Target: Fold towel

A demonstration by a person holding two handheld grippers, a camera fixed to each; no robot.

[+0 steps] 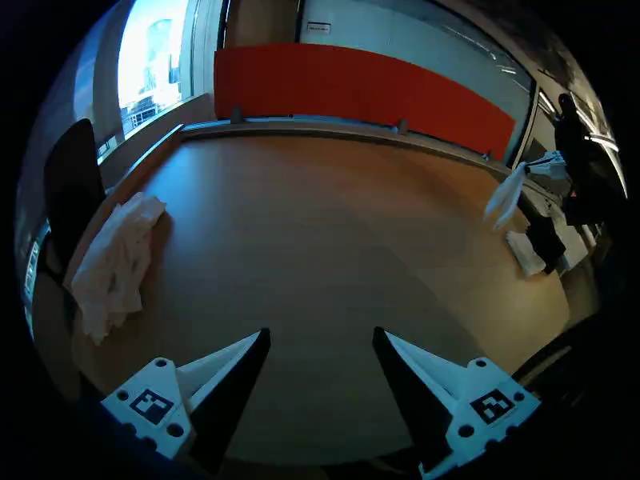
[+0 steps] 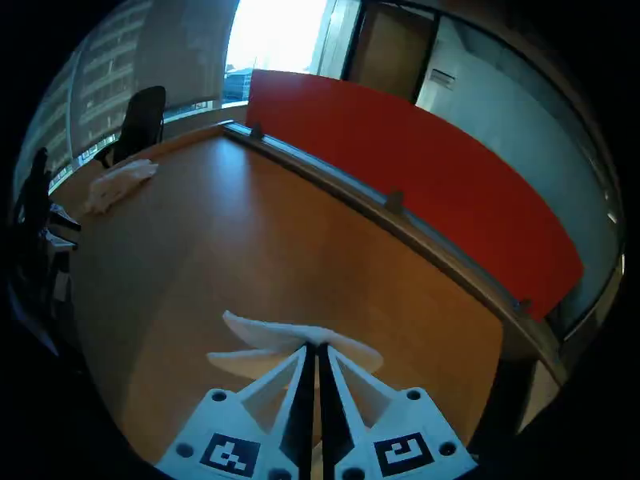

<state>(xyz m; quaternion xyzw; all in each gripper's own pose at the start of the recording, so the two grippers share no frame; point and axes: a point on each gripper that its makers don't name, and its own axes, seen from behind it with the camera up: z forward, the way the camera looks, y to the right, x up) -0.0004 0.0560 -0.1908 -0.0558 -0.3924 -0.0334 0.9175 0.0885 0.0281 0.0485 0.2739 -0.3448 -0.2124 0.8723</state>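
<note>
A white towel (image 2: 272, 334) is pinched at the tips of my right gripper (image 2: 314, 349), whose fingers are nearly together on the cloth; its folds spread out to both sides just above the wooden table (image 2: 240, 240). In the left gripper view the same towel (image 1: 506, 196) hangs from the other gripper (image 1: 552, 166) at the far right, held by a dark-sleeved hand. My left gripper (image 1: 320, 333) stands open over the bare table (image 1: 320, 232), nothing between its fingers.
A crumpled heap of white towels (image 1: 116, 260) lies at the table's left edge, also seen as a small heap (image 2: 120, 182) far off. A red partition (image 1: 360, 84) runs along the table's back edge. A dark chair (image 1: 72, 184) stands beside the heap.
</note>
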